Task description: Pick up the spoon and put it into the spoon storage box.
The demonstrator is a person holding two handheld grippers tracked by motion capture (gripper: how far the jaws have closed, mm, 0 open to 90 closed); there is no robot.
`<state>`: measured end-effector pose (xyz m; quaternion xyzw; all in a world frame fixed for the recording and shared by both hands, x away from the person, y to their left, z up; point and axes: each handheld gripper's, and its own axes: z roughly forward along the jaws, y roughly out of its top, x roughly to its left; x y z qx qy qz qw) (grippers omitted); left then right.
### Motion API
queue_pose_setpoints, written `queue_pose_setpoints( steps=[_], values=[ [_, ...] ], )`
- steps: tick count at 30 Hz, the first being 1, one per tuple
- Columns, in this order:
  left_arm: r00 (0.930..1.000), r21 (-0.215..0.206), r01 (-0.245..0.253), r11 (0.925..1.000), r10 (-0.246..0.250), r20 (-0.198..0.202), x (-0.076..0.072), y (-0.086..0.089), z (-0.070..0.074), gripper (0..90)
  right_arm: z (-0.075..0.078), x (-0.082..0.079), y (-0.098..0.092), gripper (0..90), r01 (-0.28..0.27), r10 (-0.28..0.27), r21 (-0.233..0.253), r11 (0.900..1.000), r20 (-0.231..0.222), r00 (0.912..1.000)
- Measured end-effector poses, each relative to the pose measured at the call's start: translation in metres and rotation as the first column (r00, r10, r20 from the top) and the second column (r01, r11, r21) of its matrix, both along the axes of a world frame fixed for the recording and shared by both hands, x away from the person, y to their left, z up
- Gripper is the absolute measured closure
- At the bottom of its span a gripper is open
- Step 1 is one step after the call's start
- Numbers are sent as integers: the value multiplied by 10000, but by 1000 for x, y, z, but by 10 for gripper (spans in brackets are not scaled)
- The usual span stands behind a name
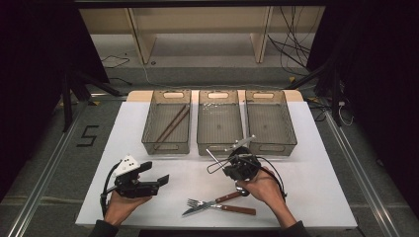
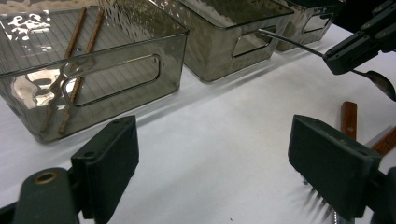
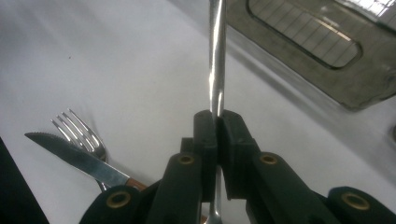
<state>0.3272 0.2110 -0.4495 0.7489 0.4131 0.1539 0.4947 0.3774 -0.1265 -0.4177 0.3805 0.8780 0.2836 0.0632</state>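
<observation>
A white surface is set on grey floor. Pale wooden shelving is seen at top centre, flanked by darkness; cables are strewn upper right.

- Table: plain white top.
- Three bins at 12 o'clock: smoky grey, see-through, fine ribbed lines on the floors.
- Chopsticks in the bin at 11 o'clock: brown.
- Grippers, left and right: black jaws, brass-coloured rivets; white plate on the left one.
- Spoon in the right gripper: shiny silver.
- Knife and fork at 6 o'clock: silver metal, reddish-brown handles.
- Floor: grey, black "5" at 9 o'clock.
</observation>
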Motion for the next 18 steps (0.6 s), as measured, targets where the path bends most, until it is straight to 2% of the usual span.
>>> queue_pose_setpoints(
  steps=[18],
  values=[
    [10000,-83,23,10000,-22,91,-1,1,1,160,23,15,-3,861,232,-266,626,9978,536,9982]
  ],
)
